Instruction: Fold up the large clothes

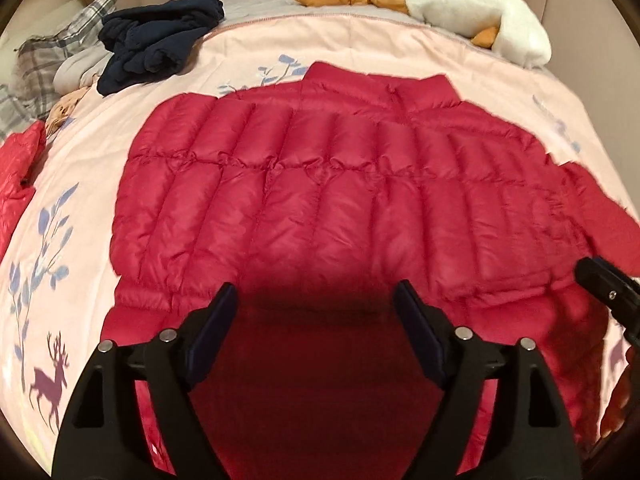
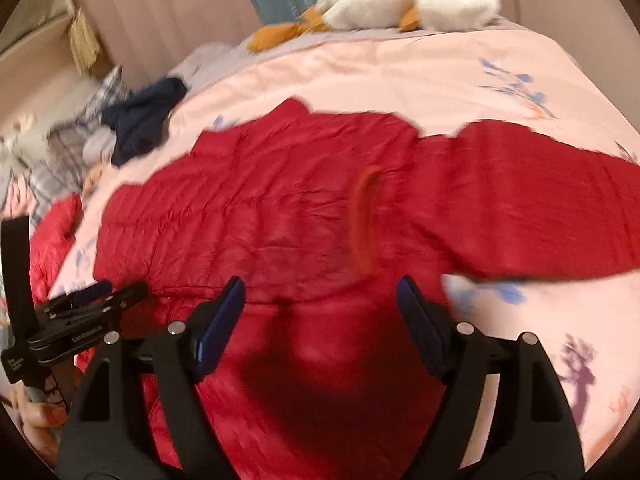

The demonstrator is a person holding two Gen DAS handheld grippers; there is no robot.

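Observation:
A red quilted puffer jacket (image 1: 320,184) lies spread flat on the pink bedspread (image 1: 360,44), collar at the far side. My left gripper (image 1: 316,300) is open and empty, just above the jacket's near hem. My right gripper (image 2: 320,292) is open and empty over the jacket's (image 2: 260,216) near right part. The jacket's right sleeve (image 2: 540,204) stretches out to the right. The left gripper also shows at the left edge of the right wrist view (image 2: 104,296). The right gripper's finger (image 1: 600,280) shows at the right edge of the left wrist view.
A dark navy garment (image 1: 160,40) lies crumpled at the far left of the bed beside plaid fabric (image 1: 44,60). A white plush goose (image 1: 476,12) with orange feet lies at the far edge. Another red garment (image 1: 16,172) lies at the left edge.

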